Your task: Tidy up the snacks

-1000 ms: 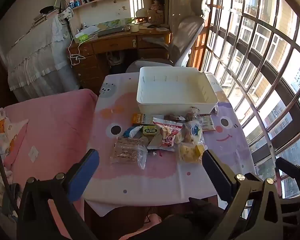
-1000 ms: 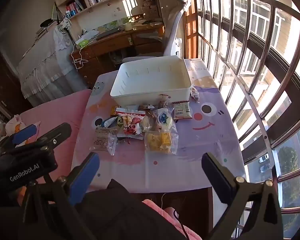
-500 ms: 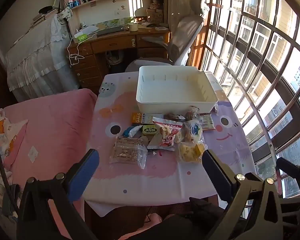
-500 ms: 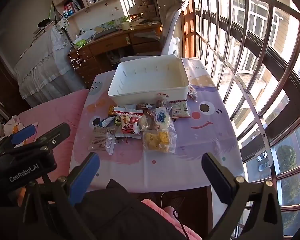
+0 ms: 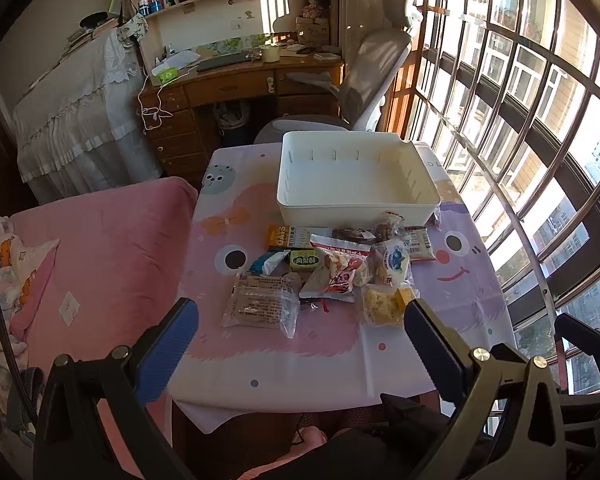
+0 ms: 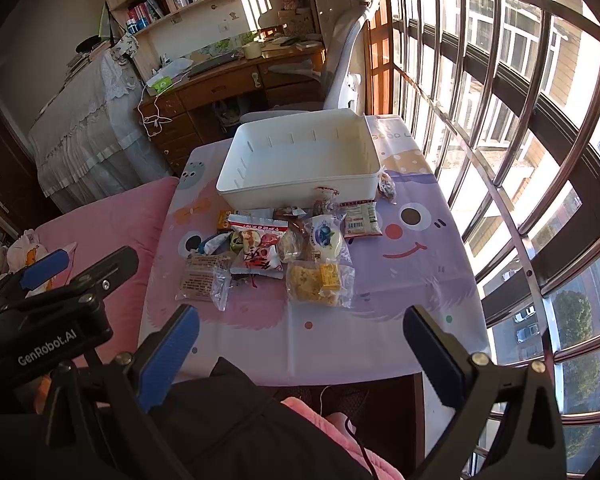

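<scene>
Snacks in small crinkly plastic packets lie in a loose heap in the middle of the tabletop with the pink and purple cartoon cloth, just in front of the empty white rectangular plastic bin. Nothing is in the bin yet, so I judge the sorting has not begun.

The left hand-held gripper hangs above the near edge of the tabletop with its blue-padded jaws wide apart and holds nothing. The right hand-held gripper is the same, wide and empty, well apart from the heap.

Several risks seem likely to me. The packets overlap and touch each other, so a grasp on one may drag its neighbour. The clear bag of brown biscuits and the clear bag of yellow cakes are slippery and soft, so the jaws could slide off or crush the contents. The cloth hangs free over the edge and may be pulled, which would shift everything. Strong sun from the barred window gives glare on the wrappers.

Readable writing is little: "OATS" on the orange bar, and "GenRobot.AI" on the left gripper body in the right wrist view. The other labels are too small to read.
</scene>
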`<state>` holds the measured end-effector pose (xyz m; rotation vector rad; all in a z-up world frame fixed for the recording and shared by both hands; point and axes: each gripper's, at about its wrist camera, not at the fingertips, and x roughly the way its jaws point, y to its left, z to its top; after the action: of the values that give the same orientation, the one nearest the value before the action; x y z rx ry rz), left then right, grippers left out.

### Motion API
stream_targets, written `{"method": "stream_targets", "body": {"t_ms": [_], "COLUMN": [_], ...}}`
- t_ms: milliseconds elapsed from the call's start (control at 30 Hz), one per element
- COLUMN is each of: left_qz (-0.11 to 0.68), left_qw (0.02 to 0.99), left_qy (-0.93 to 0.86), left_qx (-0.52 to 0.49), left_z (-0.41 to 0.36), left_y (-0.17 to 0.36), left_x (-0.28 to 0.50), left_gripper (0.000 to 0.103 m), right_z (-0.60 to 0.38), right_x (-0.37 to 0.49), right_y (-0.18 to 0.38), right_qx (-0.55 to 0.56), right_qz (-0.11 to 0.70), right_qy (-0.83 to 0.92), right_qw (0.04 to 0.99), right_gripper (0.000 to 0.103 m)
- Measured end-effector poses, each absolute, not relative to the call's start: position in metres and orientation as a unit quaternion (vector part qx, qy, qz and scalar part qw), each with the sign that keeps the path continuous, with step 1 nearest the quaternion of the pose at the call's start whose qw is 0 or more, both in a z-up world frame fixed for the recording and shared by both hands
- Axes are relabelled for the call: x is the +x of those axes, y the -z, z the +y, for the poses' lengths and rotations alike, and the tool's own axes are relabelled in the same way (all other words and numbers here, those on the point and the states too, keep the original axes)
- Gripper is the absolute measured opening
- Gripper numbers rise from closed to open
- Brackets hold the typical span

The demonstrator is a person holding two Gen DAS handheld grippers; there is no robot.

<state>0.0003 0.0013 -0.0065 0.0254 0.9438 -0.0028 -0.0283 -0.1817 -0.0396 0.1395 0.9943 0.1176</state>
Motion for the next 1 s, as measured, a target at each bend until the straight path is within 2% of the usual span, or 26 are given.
{"method": "stream_targets", "body": {"t_ms": [1000], "left_qz": [0.461], "left_qw": [0.887], "left_qy": [-0.001], "left_qx": [0.001], "left_z": [0.017], "left_y": [0.016], "left_x": [-0.004], "left_gripper": [0.102], "right_z": [-0.175], "right_x": [-0.025], "right_y": [0.041], "right_qx": [0.057], "right_qz": [0.485], "right_qy": [-0.065], "right_qw": [0.87], "right_gripper": [0.102]}}
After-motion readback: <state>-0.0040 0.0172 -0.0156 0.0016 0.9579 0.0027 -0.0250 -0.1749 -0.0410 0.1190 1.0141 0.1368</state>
